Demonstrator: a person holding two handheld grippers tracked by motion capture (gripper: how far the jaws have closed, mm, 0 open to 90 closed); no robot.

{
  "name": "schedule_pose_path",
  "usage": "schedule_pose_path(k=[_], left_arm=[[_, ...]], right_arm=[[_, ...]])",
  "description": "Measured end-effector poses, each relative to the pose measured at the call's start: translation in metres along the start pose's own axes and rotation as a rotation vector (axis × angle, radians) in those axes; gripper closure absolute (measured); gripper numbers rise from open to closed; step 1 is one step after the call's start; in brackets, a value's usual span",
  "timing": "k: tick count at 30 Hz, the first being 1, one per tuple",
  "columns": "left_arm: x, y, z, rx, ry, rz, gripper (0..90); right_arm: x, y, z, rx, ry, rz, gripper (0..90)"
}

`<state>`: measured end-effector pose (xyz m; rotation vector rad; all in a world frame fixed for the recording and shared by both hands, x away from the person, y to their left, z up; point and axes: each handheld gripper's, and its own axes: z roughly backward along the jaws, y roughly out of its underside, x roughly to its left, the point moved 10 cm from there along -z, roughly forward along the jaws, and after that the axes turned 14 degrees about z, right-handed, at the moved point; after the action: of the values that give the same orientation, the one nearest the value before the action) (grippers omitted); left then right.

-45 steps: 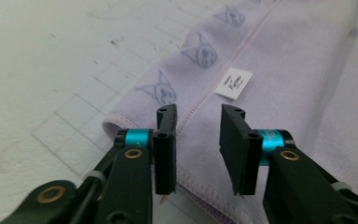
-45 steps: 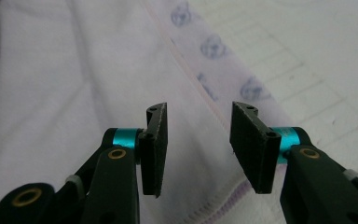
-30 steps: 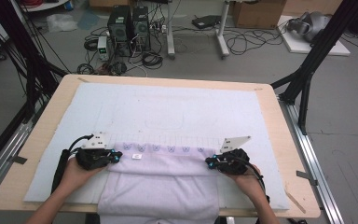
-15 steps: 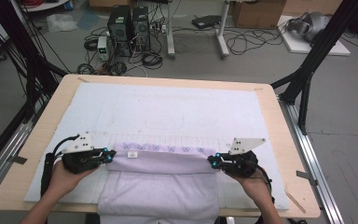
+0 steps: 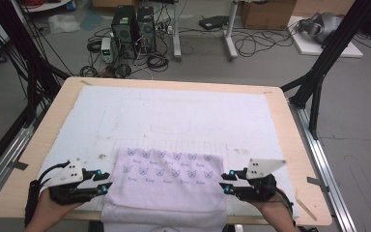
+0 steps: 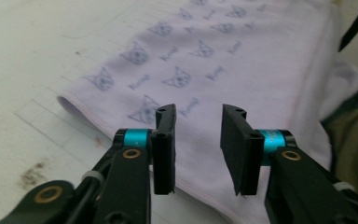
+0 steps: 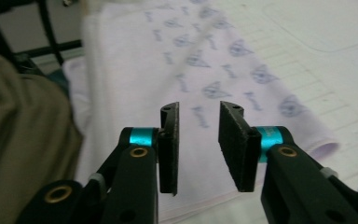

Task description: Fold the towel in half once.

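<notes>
A folded lilac towel [image 5: 166, 186] printed with cat faces lies at the counter's [image 5: 299, 145] near edge on a white mat [image 5: 174, 116], its front hanging out of sight. Flanking it, the left gripper [image 5: 107, 181] and right gripper [image 5: 224, 182] have just opened, fingers narrowly apart, nothing between them.

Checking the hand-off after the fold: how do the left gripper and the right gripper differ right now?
The left gripper sits off the cloth's left edge, the right gripper off its right edge. The left's grey plate lies lower, the right's rides higher. Both have just been opening and hold nothing.
</notes>
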<state>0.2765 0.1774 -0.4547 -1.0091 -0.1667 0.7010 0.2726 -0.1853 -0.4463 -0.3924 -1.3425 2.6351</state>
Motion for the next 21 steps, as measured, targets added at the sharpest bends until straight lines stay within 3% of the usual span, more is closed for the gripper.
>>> schedule_pose_path(k=[3,11,15,18,21], left_arm=[[0.016,-0.005,-0.014,0.006,-0.028,0.012,62.1],[0.056,-0.02,-0.05,0.044,-0.075,0.048,56.2],[0.076,-0.021,-0.067,0.06,-0.079,0.121,50.8],[0.086,-0.017,-0.074,0.081,-0.097,0.168,46.3],[0.092,-0.015,-0.076,0.085,-0.114,0.185,44.1]], right_arm=[[-0.022,0.005,-0.012,0.035,0.018,-0.011,62.8],[-0.076,0.024,-0.036,0.079,0.075,-0.111,51.3],[-0.089,0.039,-0.044,0.121,0.085,-0.162,43.8],[-0.094,0.043,-0.049,0.129,0.103,-0.167,40.5],[-0.094,0.048,-0.056,0.15,0.077,-0.174,40.7]])
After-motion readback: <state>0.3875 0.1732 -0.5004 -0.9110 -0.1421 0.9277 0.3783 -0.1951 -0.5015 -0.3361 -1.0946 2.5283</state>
